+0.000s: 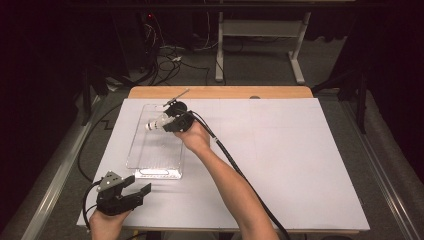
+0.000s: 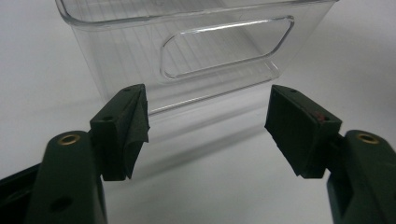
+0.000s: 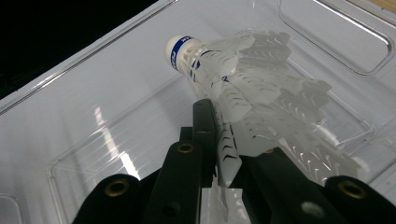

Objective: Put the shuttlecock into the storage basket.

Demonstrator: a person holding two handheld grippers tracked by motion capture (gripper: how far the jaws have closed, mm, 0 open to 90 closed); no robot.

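Note:
A white plastic shuttlecock (image 3: 233, 88) with a blue band round its cork tip is pinched by its skirt in my right gripper (image 3: 226, 154), which is shut on it. The gripper (image 1: 175, 122) holds the shuttlecock (image 1: 157, 123) over the far end of a clear plastic bin (image 1: 145, 162), cork pointing left. The bin's ribbed floor (image 3: 93, 140) lies below it. My left gripper (image 1: 135, 190) rests open near the table's front left corner, facing the bin's near wall (image 2: 116, 65) and its handle cut-out, with nothing between its pads (image 2: 135, 126).
White sheeting (image 1: 280, 160) covers the wooden table (image 1: 220, 92). A thin stick-like object (image 1: 177, 96) lies at the bin's far end. The right gripper's cable (image 1: 240, 175) trails back along the forearm. Table legs and cables stand on the floor beyond.

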